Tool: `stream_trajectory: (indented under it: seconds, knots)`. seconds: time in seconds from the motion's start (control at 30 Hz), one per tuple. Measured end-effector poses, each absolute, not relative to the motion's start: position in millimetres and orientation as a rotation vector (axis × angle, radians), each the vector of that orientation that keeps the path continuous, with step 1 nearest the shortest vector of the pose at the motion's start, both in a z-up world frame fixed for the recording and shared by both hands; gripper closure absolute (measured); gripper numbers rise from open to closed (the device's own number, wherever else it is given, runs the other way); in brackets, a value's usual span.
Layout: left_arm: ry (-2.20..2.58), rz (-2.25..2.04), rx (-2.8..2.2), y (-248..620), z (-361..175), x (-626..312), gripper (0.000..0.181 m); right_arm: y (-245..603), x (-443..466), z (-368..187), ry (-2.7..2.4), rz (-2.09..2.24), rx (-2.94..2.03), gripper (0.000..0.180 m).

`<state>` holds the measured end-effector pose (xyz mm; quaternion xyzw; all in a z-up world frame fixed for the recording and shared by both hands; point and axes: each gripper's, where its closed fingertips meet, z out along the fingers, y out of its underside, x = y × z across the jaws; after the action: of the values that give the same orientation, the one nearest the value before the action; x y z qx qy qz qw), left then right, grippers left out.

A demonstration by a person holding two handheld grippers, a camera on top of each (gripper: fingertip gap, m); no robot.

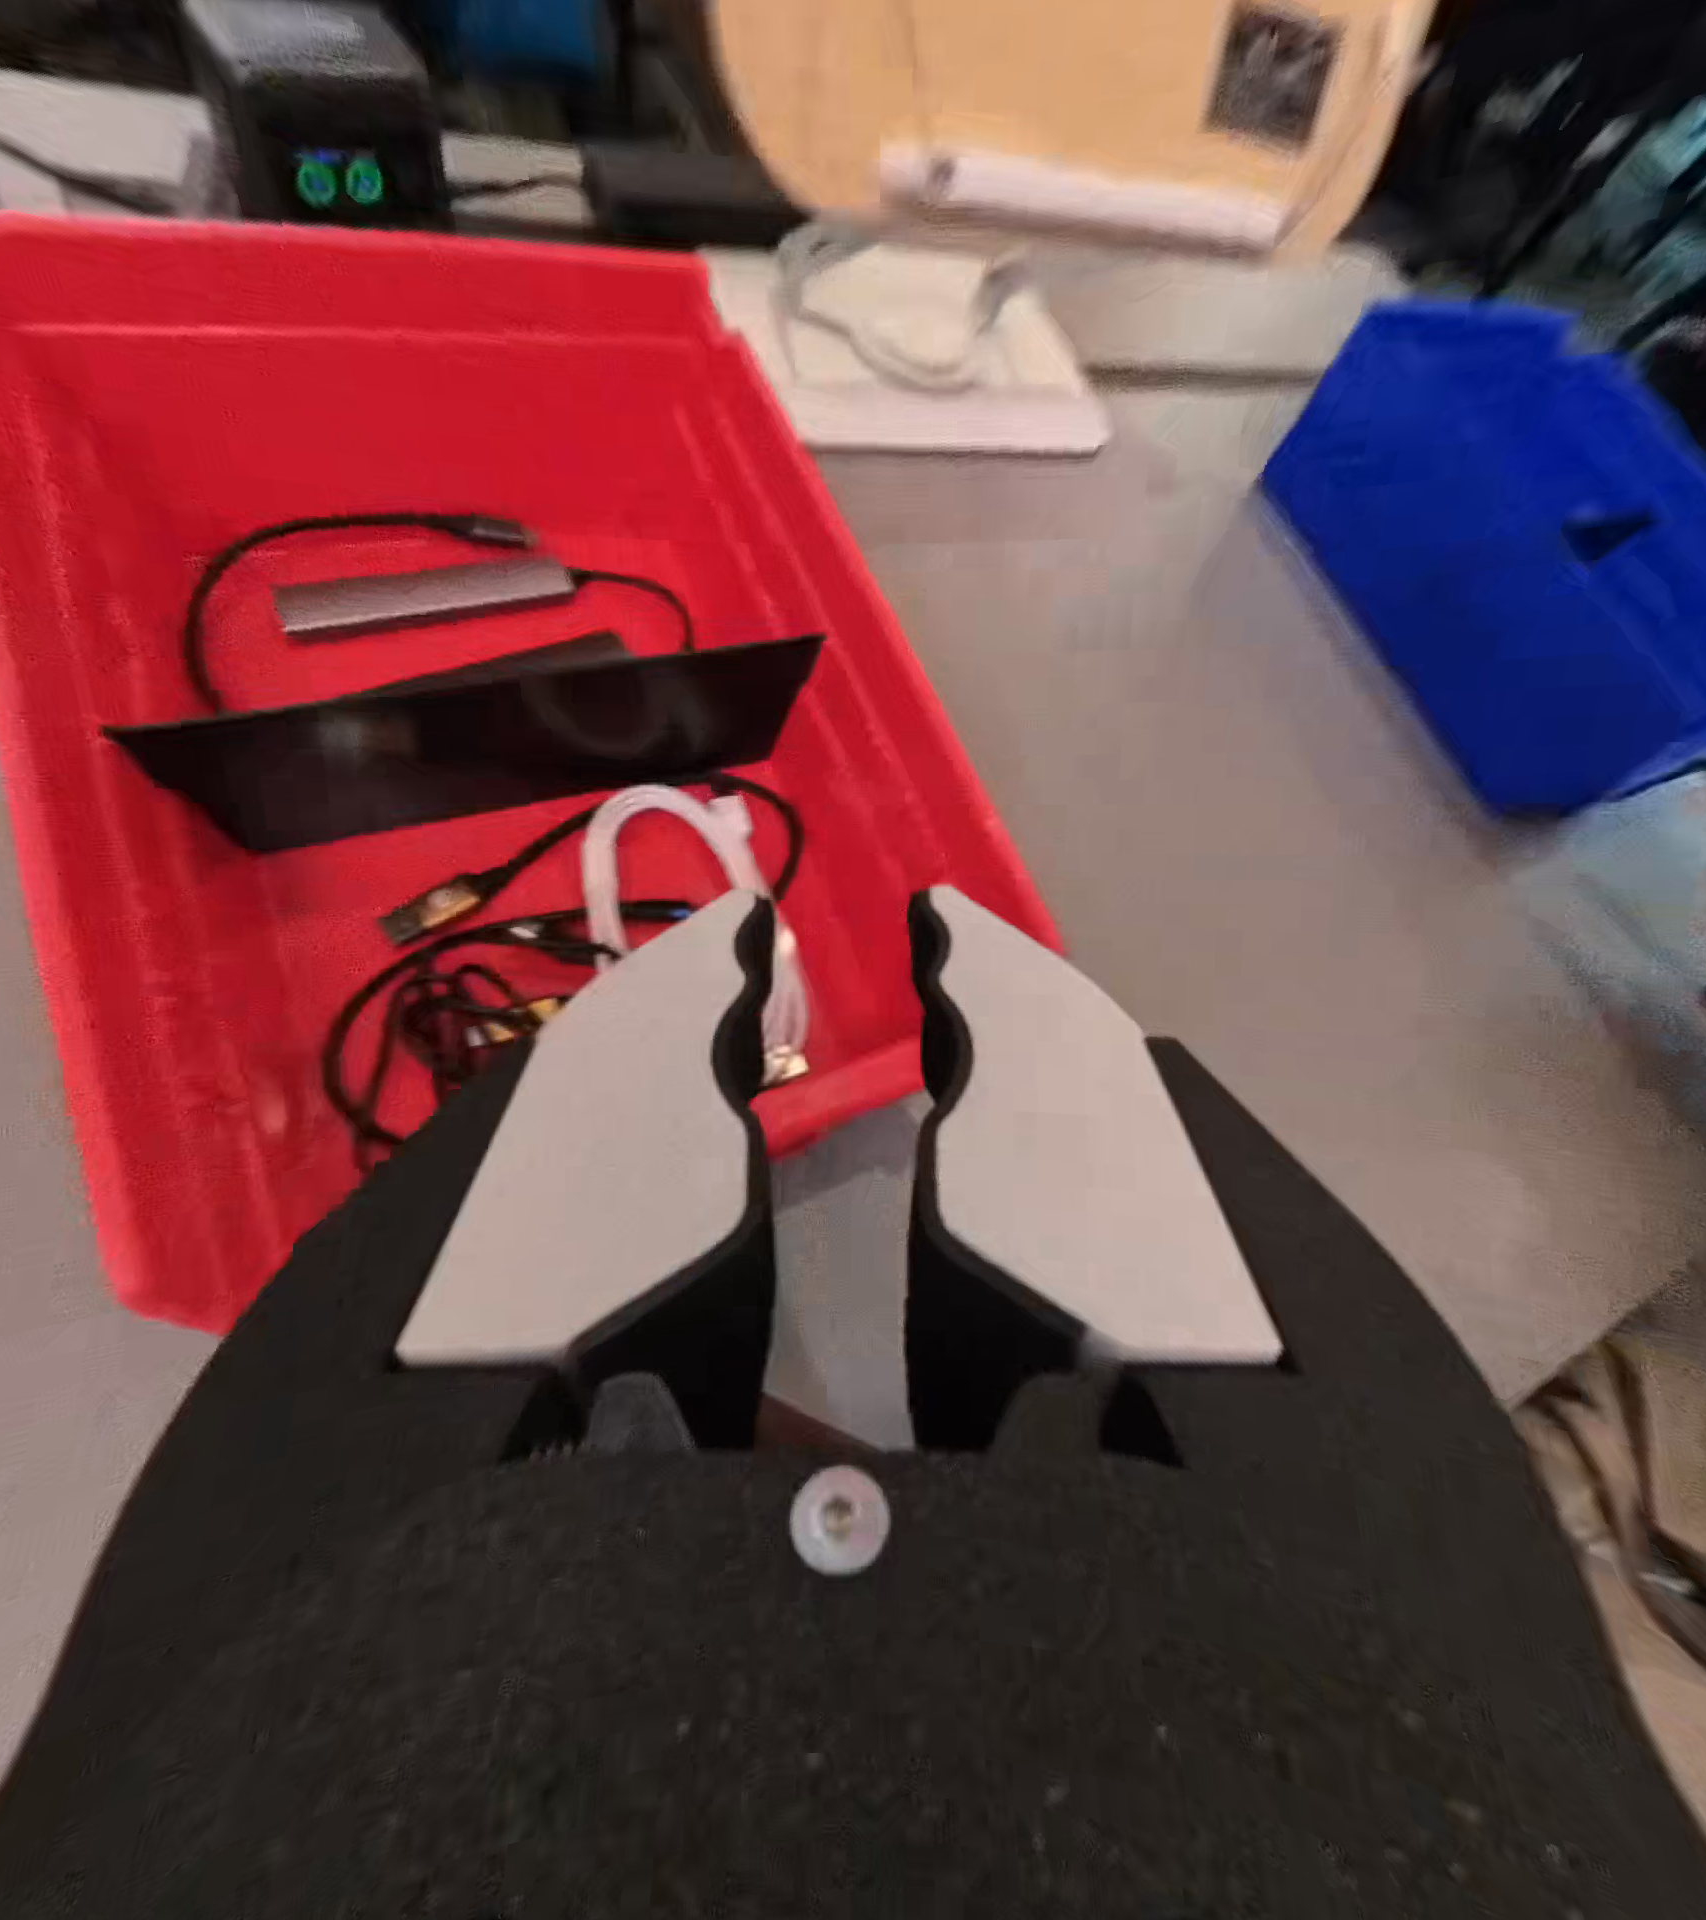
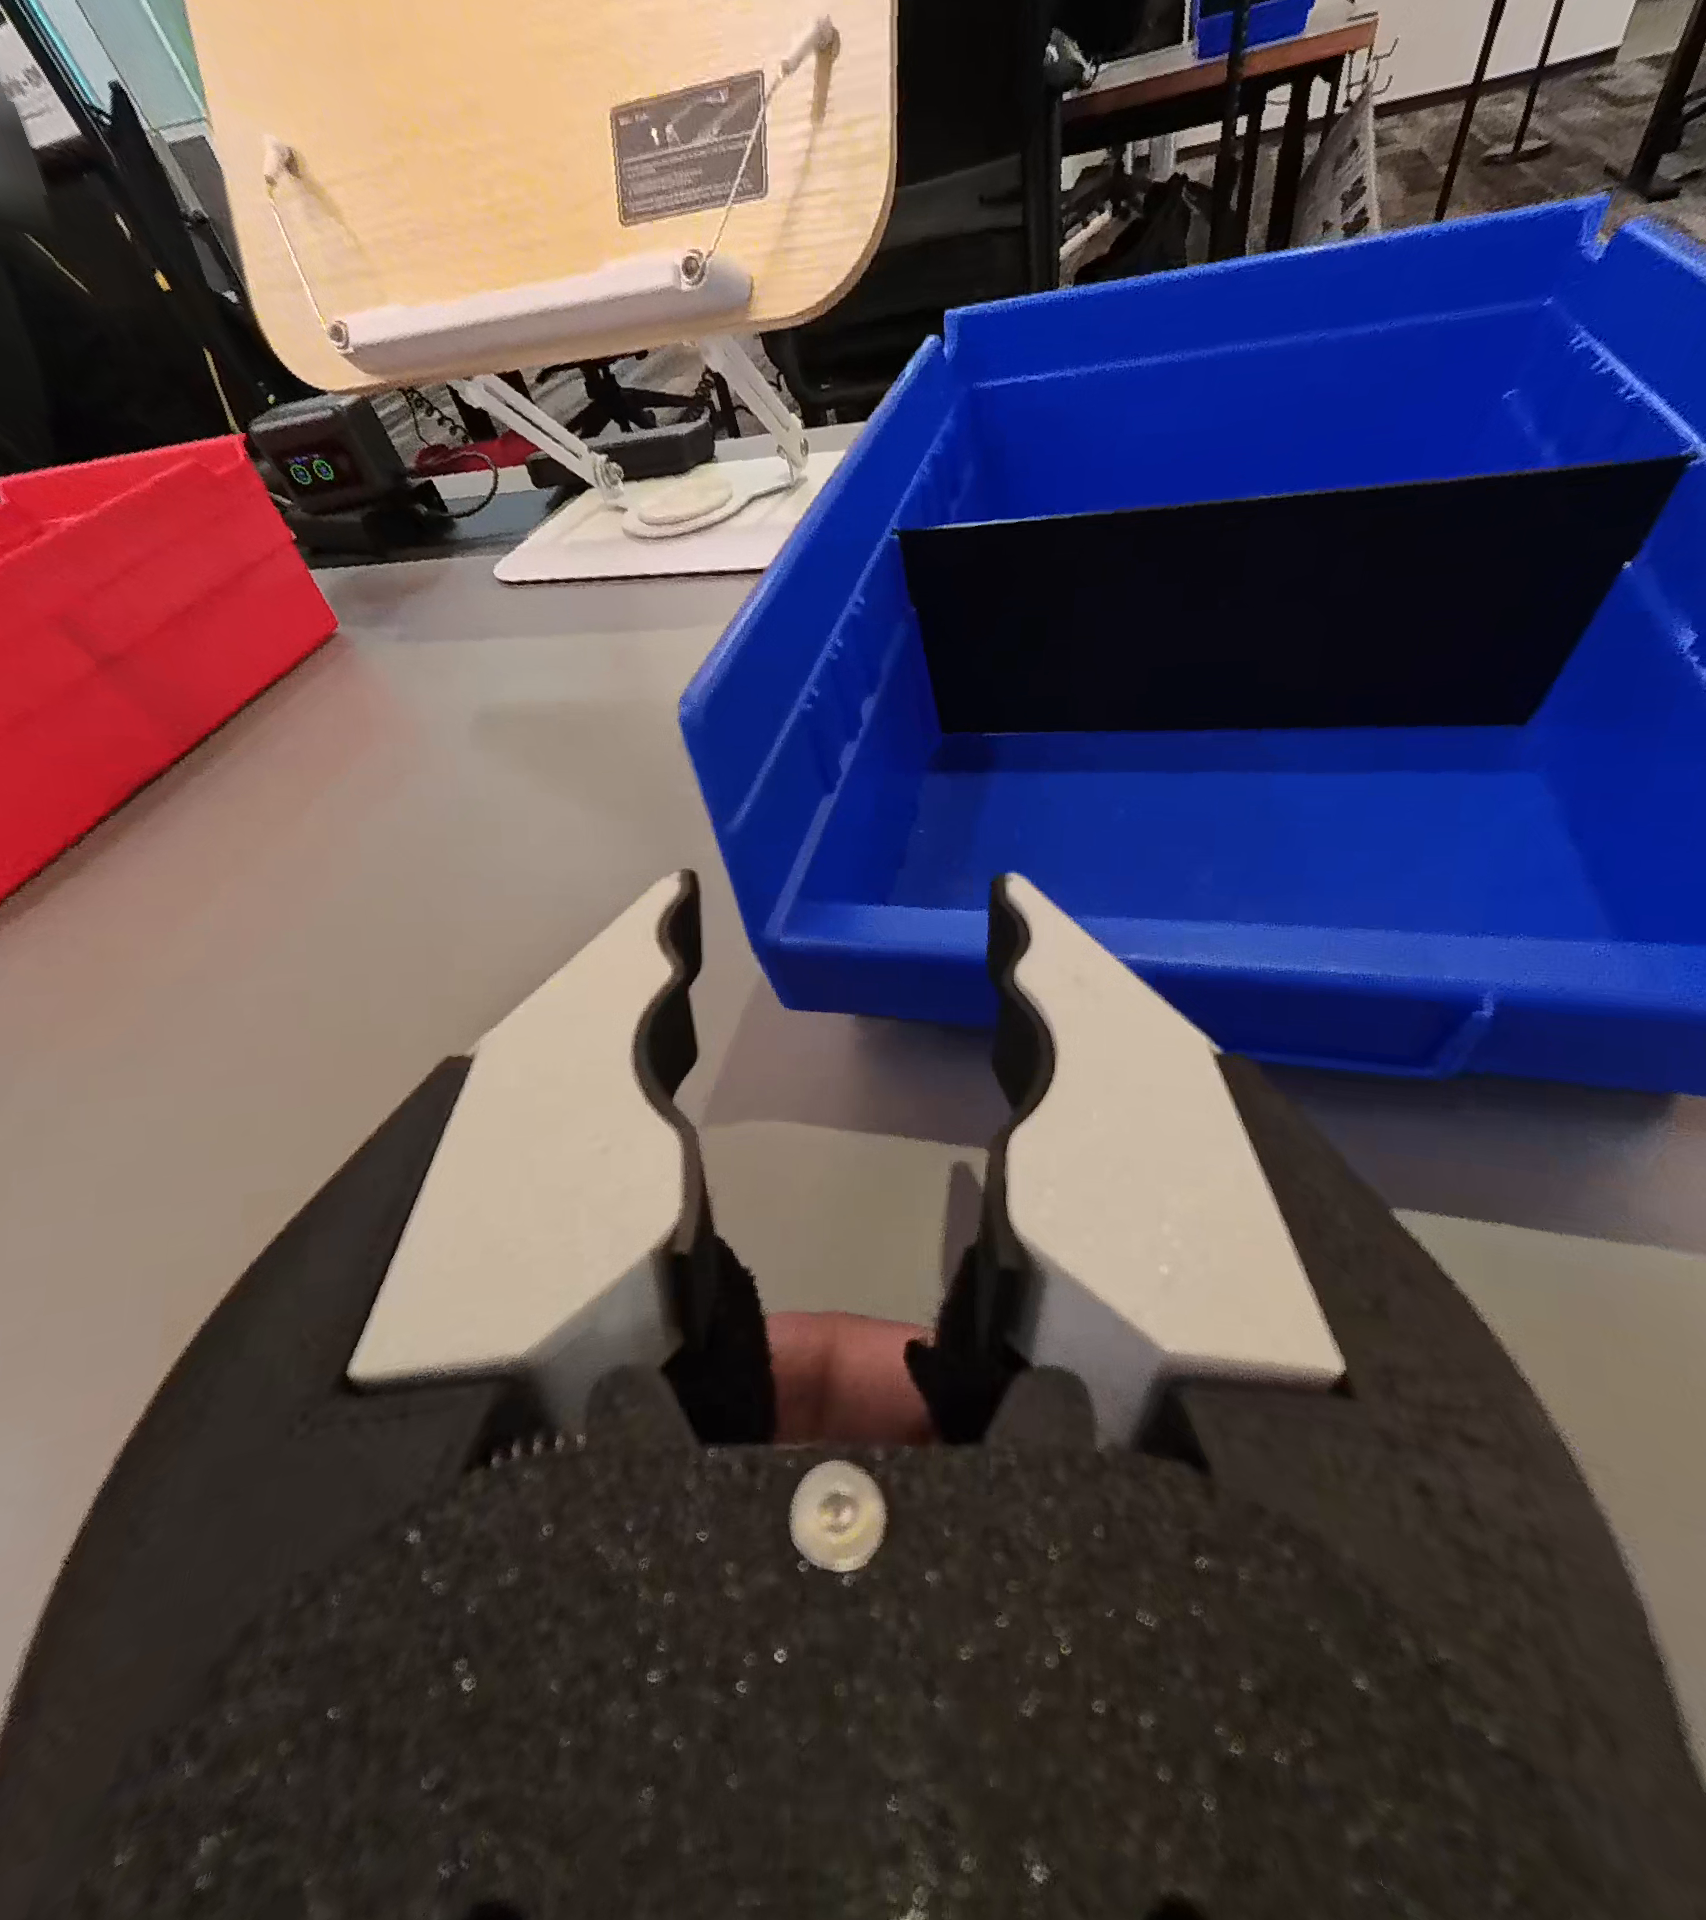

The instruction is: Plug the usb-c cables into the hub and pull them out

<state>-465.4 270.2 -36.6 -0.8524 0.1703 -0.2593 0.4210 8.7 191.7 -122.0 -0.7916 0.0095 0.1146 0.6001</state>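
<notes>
On the grey worktop, left side: a red bin [image 1: 205, 436] sits with its low front lip toward the camera; the right wrist view shows only its outer corner [image 2: 101, 665].
Red bin divider: a black panel [image 1: 475, 738] stands across the bin and splits it into a rear and a front compartment.
Hub: the grey slim hub [image 1: 423, 603] lies flat in the rear compartment, just behind the divider, its own black lead [image 1: 205, 592] looping round its left end.
Cables: in the front compartment lie a white cable [image 1: 641, 842] bent in an arch, a black cable with a metal plug [image 1: 433, 914], and a dark tangle [image 1: 433, 1029] near the front lip; which of them are usb-c cannot be told through the blur.
Left gripper [image 1: 833, 914]: hovers above the front right corner of the red bin, jaws a narrow gap apart, nothing between them; the white cable shows past the left finger.
Right gripper [image 2: 844, 894]: held over bare worktop just before the front left corner of the blue bin, jaws moderately wide and empty.
Blue bin [image 2: 1119, 987]: on the right side of the worktop, well apart from the red bin, with a black divider [image 2: 1264, 603] across its middle; its near compartment shows only its blue floor.
Far edge of the worktop: a pale wooden board on a white stand [image 2: 558, 208] and a small black device with green lights [image 2: 319, 457].
</notes>
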Motion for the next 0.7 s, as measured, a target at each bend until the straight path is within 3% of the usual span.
stream_trajectory:
  seconds: [0.13,0.23,0.3,0.4,0.5,0.7]
  knots:
    - [0.636,-0.371,-2.472,328,-101,-486,0.142,185,3,-120,0.023,0.301,-1.830,0.125]
    - [0.678,-0.438,-2.686,347,-147,-475,0.140,183,1,-122,0.003,0.292,-1.840,0.125]
    - [0.666,-0.523,-2.732,356,-164,-462,0.143,181,-1,-124,0.003,0.311,-1.852,0.125]
    - [0.673,-0.241,-2.797,373,-191,-481,0.152,178,-2,-126,-0.002,0.311,-1.858,0.125]
    - [0.759,-0.297,-2.769,367,-193,-466,0.172,175,0,-127,-0.006,0.295,-1.864,0.125]
    - [0.828,-0.205,-2.548,365,-141,-467,0.176,171,6,-130,0.011,0.289,-1.878,0.125]
